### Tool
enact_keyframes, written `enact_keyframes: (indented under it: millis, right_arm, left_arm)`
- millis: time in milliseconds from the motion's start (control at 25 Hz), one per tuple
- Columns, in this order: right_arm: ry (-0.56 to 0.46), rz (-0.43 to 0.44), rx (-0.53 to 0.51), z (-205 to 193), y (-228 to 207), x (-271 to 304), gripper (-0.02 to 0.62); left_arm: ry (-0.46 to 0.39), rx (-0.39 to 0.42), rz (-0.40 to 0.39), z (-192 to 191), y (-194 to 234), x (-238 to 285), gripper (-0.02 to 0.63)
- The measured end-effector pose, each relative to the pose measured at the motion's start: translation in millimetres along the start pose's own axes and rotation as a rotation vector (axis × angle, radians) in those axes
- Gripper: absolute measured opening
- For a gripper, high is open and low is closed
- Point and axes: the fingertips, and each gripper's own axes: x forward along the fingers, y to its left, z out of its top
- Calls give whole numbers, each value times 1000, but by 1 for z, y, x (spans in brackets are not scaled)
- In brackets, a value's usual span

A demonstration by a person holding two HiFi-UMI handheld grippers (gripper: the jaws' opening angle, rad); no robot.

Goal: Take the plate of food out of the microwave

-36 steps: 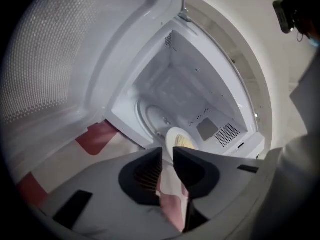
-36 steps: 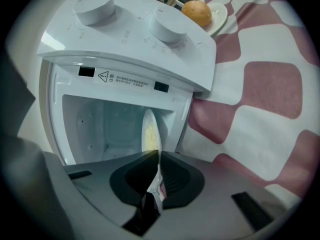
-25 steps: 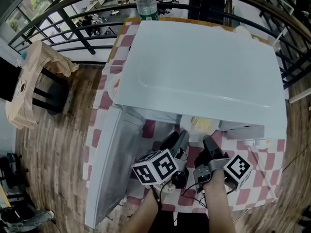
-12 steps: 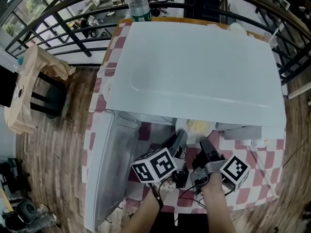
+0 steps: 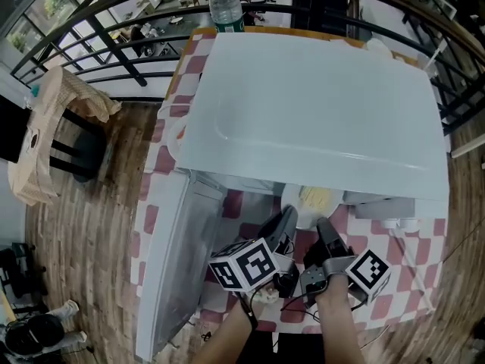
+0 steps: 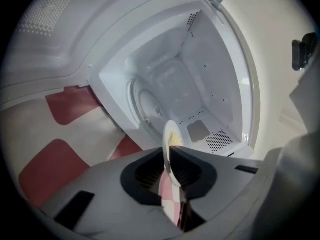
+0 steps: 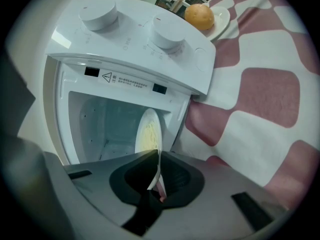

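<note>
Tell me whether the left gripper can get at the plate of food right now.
Yes, it seems so: the left gripper is closing its jaws on the rim of the plate at the mouth of the microwave, whose door hangs wide open.

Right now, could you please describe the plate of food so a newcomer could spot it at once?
The white microwave stands on the red-and-white checked tablecloth, door swung open. The plate of food is at the front of its opening. It carries pale yellow food, whereas the other plate, beside the microwave, holds a round orange thing.
</note>
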Motion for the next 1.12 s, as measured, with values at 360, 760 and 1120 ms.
enact_keyframes:
  millis: [360, 760, 1120]
  right_arm:
    - [-19, 9, -20, -9, 4, -19, 23]
    - [-61, 30, -7, -21, 7, -52, 20]
    - [-77, 39, -6, -30, 6, -79, 20]
  left_arm:
    - [-6, -18, -34, -8, -7, -20, 55]
    - [14, -19, -78, -22, -22, -48, 60]
    - [24, -40, -91, -36, -32, -69, 64]
